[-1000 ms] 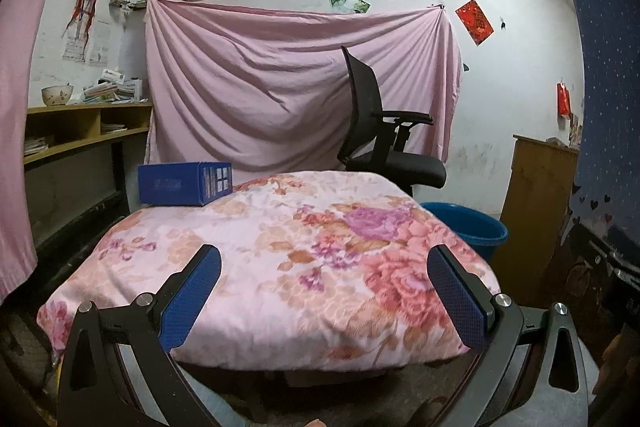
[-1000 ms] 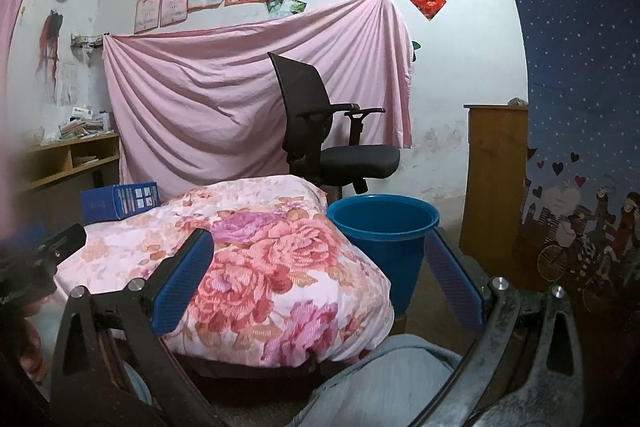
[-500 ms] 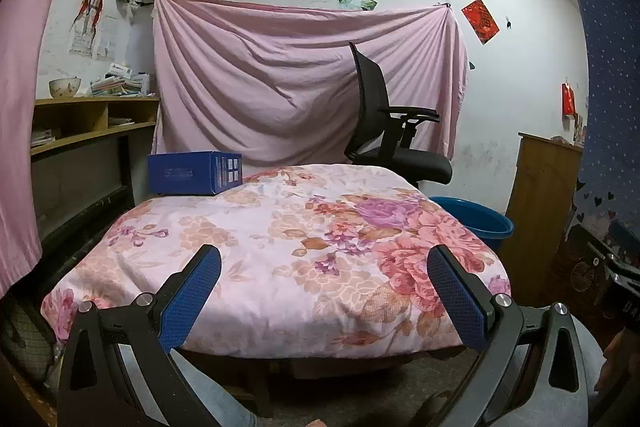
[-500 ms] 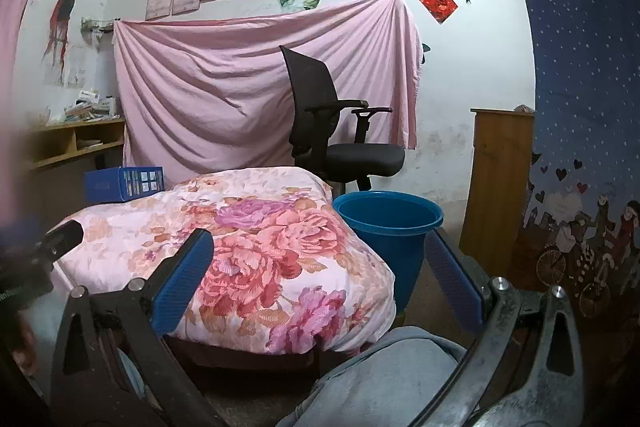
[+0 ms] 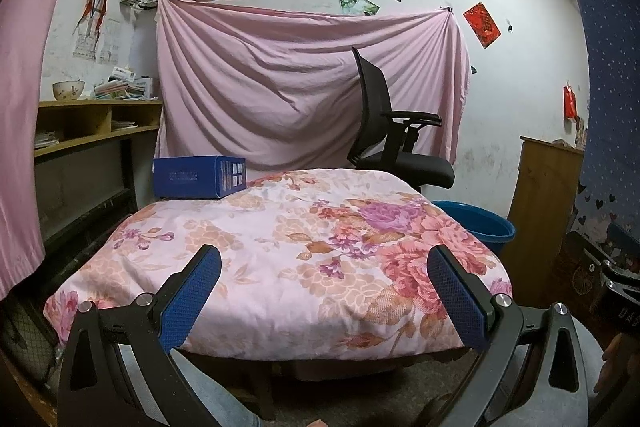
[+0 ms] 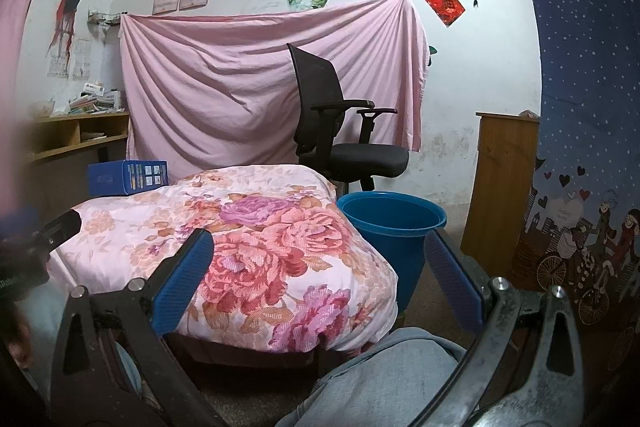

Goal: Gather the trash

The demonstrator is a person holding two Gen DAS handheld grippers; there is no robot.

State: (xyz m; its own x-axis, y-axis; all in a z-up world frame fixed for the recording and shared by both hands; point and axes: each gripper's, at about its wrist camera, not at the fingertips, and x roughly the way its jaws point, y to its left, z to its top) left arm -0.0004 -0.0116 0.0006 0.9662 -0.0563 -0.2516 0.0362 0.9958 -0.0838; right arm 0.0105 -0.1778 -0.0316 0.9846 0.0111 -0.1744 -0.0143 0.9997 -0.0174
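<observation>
A dark blue cardboard box (image 5: 199,177) lies at the far left corner of a table under a floral pink quilt (image 5: 280,247); the right wrist view shows the box (image 6: 128,177) too. A blue plastic bucket (image 6: 390,239) stands on the floor right of the table, its rim (image 5: 478,223) just showing in the left wrist view. My left gripper (image 5: 323,281) is open and empty before the table's near edge. My right gripper (image 6: 318,267) is open and empty, low near the table's right corner, short of the bucket.
A black office chair (image 5: 394,143) stands behind the table before a hung pink sheet (image 5: 300,87). Wooden shelves (image 5: 88,131) line the left wall. A wooden cabinet (image 6: 504,183) stands right of the bucket. A person's knee in blue jeans (image 6: 384,383) sits below my right gripper.
Both grippers have dropped lower and tilted up: the table top looks flatter and the wall and its certificates sit lower in view. Both stay open.
</observation>
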